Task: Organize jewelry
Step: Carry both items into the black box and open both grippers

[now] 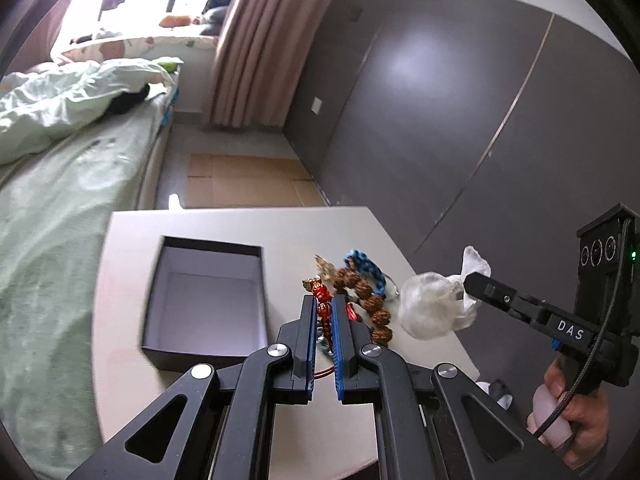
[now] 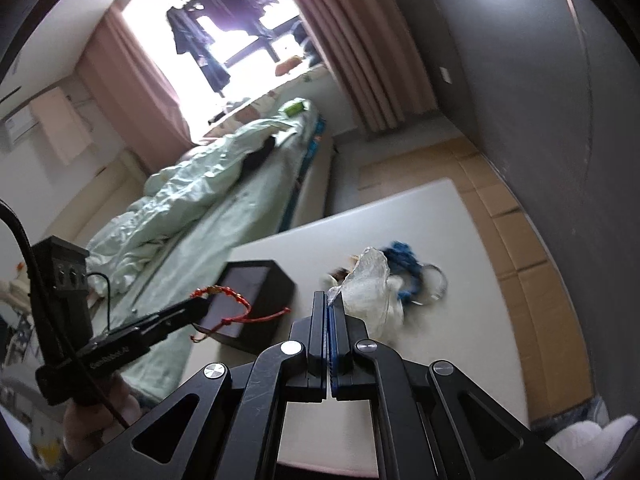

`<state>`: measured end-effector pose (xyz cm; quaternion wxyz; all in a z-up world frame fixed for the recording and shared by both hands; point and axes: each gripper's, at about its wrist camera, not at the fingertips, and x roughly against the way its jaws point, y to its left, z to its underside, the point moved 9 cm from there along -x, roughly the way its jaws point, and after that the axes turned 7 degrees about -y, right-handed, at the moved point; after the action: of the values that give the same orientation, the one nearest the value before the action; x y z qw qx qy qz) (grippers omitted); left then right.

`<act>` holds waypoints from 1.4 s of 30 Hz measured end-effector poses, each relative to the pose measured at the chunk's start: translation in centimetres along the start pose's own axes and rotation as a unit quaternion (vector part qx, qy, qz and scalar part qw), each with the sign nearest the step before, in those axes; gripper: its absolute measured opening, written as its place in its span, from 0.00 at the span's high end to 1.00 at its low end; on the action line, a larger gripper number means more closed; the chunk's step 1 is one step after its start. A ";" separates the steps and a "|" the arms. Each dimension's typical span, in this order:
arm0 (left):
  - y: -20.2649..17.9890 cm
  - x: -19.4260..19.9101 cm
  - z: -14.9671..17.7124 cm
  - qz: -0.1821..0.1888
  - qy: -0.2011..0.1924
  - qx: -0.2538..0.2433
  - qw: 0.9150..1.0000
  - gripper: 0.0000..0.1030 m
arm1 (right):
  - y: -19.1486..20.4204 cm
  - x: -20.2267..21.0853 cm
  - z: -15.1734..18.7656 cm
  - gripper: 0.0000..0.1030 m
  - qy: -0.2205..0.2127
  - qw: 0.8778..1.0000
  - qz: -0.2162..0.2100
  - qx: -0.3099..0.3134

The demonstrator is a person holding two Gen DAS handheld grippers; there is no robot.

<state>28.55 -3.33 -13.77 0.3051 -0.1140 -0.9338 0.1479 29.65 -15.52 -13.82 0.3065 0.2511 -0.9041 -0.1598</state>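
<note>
Left wrist view: left gripper (image 1: 324,304) fingers clamp the red bead bracelet (image 1: 323,307), right of the open black box (image 1: 204,304). Right gripper (image 2: 329,304) fingers pinch a clear plastic bag (image 2: 370,280); bare worktop (image 2: 460,340) lies right of the box.

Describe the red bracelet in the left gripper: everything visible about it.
The red bracelet is a string of carved red beads on thin red cord, with a gold-coloured charm at its far end. The left gripper is shut on the beads. In the right wrist view it hangs lifted near the open black box, its cord looping down with knotted loose ends. Whether it touches the other beads on the table cannot be told.
</note>
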 end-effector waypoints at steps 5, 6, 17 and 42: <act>2.5 2.7 -0.9 -0.020 -0.022 0.010 1.000 0.93 | 4.0 -1.4 -0.9 0.97 0.002 0.999 -0.025 0.025; 3.0 3.1 -1.1 -0.022 -0.024 0.013 0.999 0.93 | 4.7 -1.7 -1.1 0.97 0.004 0.999 -0.031 0.029; 8.2 6.7 -2.1 -0.055 -0.044 0.031 0.997 0.93 | 11.6 -6.8 -0.6 0.97 0.033 0.995 -0.084 0.049; 8.3 2.4 -2.3 -0.043 -0.010 0.026 0.999 0.93 | 4.4 -6.8 0.7 0.31 0.060 0.997 0.018 0.034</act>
<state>29.09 5.58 -13.57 0.3051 -0.0646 -0.9366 0.1597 32.31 -8.09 -15.58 0.3539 0.2544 -0.8935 -0.1082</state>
